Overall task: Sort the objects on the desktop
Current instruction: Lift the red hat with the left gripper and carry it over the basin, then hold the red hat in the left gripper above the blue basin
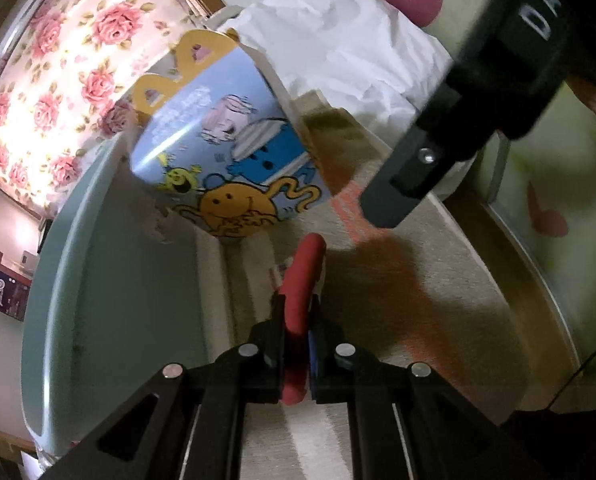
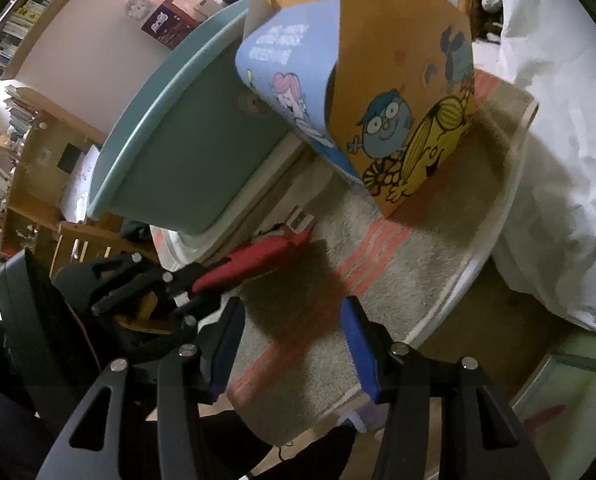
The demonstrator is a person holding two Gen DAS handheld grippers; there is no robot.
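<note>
My left gripper [image 1: 298,308] is shut on a red soft-looking handle [image 1: 306,264] that sticks out forward past its fingertips, above a beige mat with pink stripes [image 1: 438,280]. In the right wrist view the same red handle [image 2: 265,254] shows at left, held by the left gripper [image 2: 213,280]. My right gripper [image 2: 293,312] stands open over the mat [image 2: 378,248], its blue pads [image 2: 358,340] wide apart with nothing between them. One black finger [image 1: 398,184] of the right gripper crosses the upper right of the left wrist view.
A cartoon-printed cardboard box [image 2: 398,92] with yellow handles stands on the mat beside a teal plastic tub [image 2: 185,148]. White crumpled fabric [image 2: 558,140] lies at the table's right edge. A small red-framed item [image 2: 300,220] sits near the tub. Bookshelves fill the far left.
</note>
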